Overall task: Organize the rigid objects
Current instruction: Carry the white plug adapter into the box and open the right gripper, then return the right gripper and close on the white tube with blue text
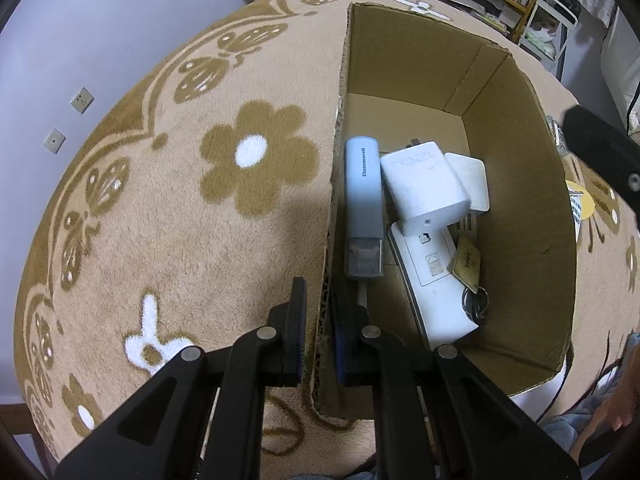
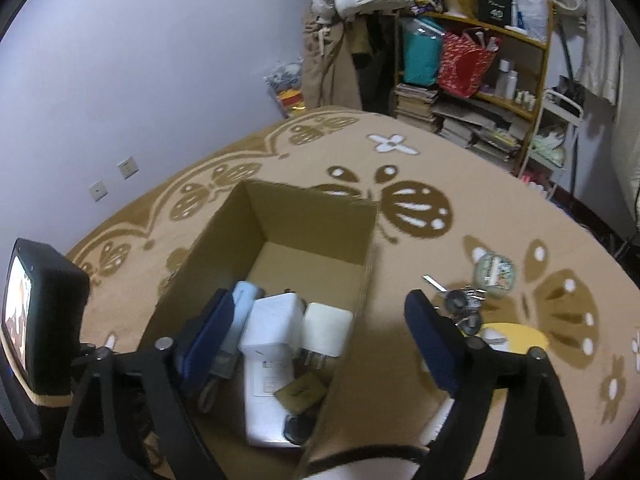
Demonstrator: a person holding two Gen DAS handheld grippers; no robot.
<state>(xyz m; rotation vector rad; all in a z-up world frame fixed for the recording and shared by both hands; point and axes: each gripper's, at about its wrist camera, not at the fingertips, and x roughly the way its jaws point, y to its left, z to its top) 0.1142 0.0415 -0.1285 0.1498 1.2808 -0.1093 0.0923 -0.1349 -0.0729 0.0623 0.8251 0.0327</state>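
Observation:
An open cardboard box point(image 1: 520, 200) stands on a tan flowered blanket. Inside lie a light blue tube point(image 1: 362, 196), a white charger point(image 1: 424, 184), a small cream adapter point(image 1: 470, 176), a flat white device point(image 1: 432, 280) and a tan key tag point(image 1: 468, 266). My left gripper point(image 1: 322, 296) is shut on the box's left wall, one finger on each side. In the right wrist view my right gripper point(image 2: 320, 300) hangs open above the box point(image 2: 280, 216) with nothing between its fingers. Beside the box lie keys point(image 2: 460, 300), a round tin point(image 2: 494, 270) and a yellow disc point(image 2: 516, 334).
The blanket point(image 1: 180, 220) reaches a lilac wall point(image 2: 140, 60) with two sockets on the left. A cluttered wooden shelf point(image 2: 480, 92) with books and bags stands at the back right. A person's hand point(image 1: 616, 412) shows at the lower right of the left wrist view.

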